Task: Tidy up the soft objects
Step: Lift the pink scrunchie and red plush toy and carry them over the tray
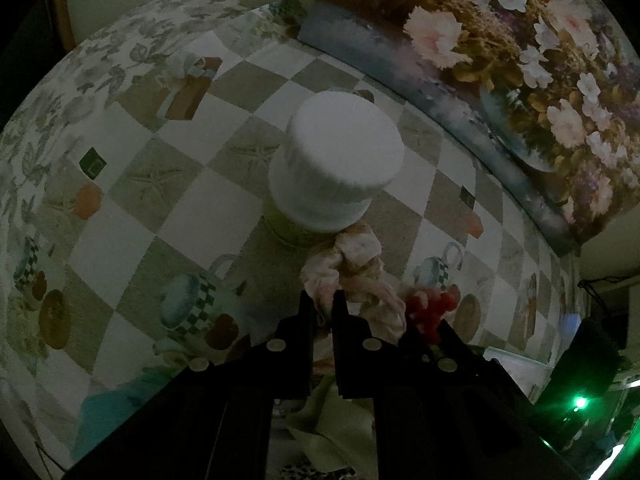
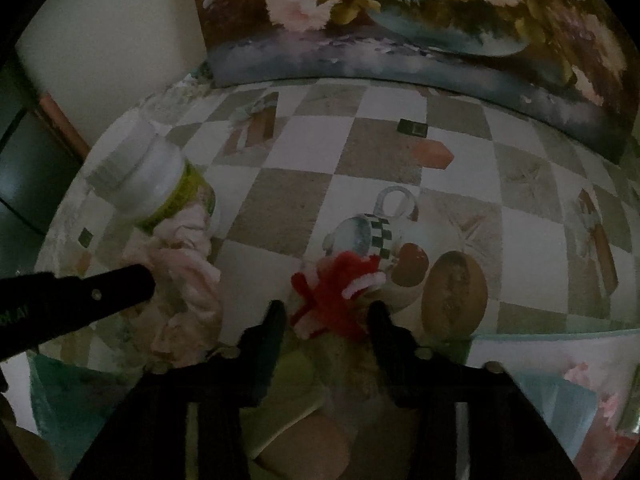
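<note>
Pinching a pale pink crumpled cloth, the left gripper has its fingers nearly together on the cloth's near end, fabric bunched between the tips. Rest of the cloth trails ahead and right of the fingers on the checkered surface, its far end touching the base of a jar with a white lid and green label, which stands straight ahead of the left fingers. Right gripper fingers are spread wide, holding nothing; a red and pink fuzzy pipe-cleaner bundle lies on the surface between the tips and slightly ahead, contact with either finger unclear. In the right wrist view the left gripper's finger comes in from the left, touching the cloth, jar beyond it. Floral painting leans at the far edge of the surface, well ahead of both. Greenish and peach soft items sit below the right fingers, too dark to identify.
</note>
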Motion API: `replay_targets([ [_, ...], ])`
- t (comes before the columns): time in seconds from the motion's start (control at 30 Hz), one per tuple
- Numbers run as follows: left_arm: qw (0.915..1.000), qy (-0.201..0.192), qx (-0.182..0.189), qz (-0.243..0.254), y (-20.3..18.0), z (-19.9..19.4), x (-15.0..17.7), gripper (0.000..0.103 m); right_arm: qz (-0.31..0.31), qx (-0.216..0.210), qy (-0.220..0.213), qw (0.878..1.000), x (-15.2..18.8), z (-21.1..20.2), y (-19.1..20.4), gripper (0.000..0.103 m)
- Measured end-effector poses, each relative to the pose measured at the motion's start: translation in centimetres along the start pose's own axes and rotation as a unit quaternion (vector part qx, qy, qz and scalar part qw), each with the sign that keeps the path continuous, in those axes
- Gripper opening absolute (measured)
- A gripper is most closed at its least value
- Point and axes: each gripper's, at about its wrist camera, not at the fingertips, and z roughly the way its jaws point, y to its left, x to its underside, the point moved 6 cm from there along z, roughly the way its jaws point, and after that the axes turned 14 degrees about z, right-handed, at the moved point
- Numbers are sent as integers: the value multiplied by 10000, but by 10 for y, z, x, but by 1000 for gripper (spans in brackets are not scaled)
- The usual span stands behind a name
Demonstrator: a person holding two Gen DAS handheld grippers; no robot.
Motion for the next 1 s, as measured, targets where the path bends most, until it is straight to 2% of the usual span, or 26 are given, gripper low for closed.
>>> replay_targets([
  [0.1, 10000, 5, 9, 13, 0, 1, 0, 8, -35, 84, -52, 9999, 0, -1, -1, 33],
  [0.23, 10000, 9, 15, 12, 0, 1, 0, 8, 6, 101, -66, 9999, 2, -2, -3, 30],
  [0.57, 10000, -5, 42, 39, -4, 2, 1, 8, 65, 37, -67, 9999, 0, -7, -5, 28],
  [1.0, 9995, -191, 199, 144, -13, -17, -6, 8, 455, -279, -345, 9980, -14, -49, -19, 28],
])
